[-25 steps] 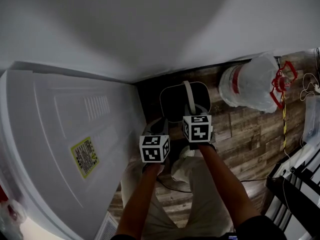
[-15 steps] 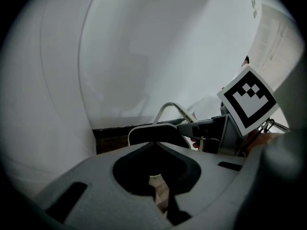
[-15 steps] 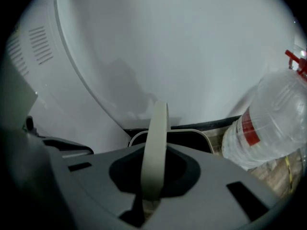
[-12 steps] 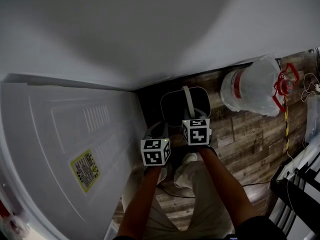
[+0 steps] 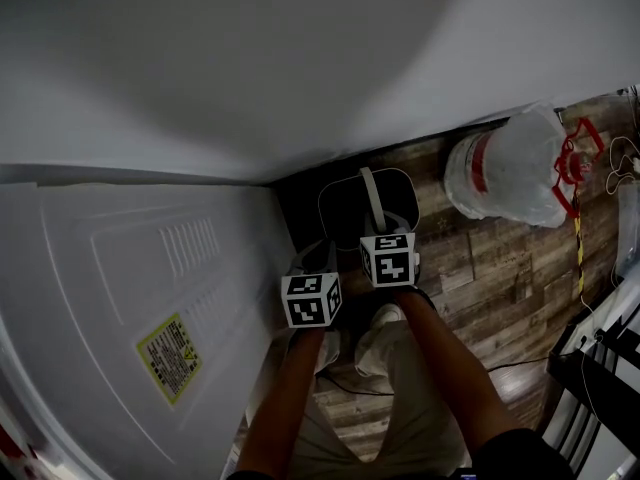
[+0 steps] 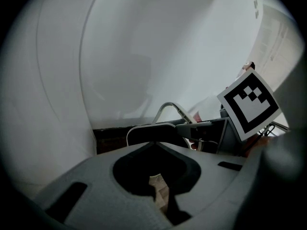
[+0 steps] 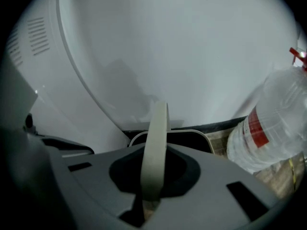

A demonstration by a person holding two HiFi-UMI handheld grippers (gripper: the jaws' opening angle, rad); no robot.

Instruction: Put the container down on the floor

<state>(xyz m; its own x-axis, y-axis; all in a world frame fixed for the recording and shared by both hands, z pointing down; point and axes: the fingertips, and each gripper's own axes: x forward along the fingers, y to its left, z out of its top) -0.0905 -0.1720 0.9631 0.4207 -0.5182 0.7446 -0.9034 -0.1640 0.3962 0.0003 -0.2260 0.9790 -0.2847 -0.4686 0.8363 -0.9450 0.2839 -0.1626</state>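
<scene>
Handle (image 7: 156, 138) of container (image 5: 345, 206) clamped in right gripper (image 7: 152, 198) — left gripper (image 6: 160, 198) slightly parted, empty. Seems nearly down on floor (image 5: 480, 263) — calls for settling, then unclamping.

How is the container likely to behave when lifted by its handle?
It would probably swing, since the right tool grips the container only by one thin handle. It is likely light, as one tool alone manages it. Its wide body should sit steady on the floor.
</scene>
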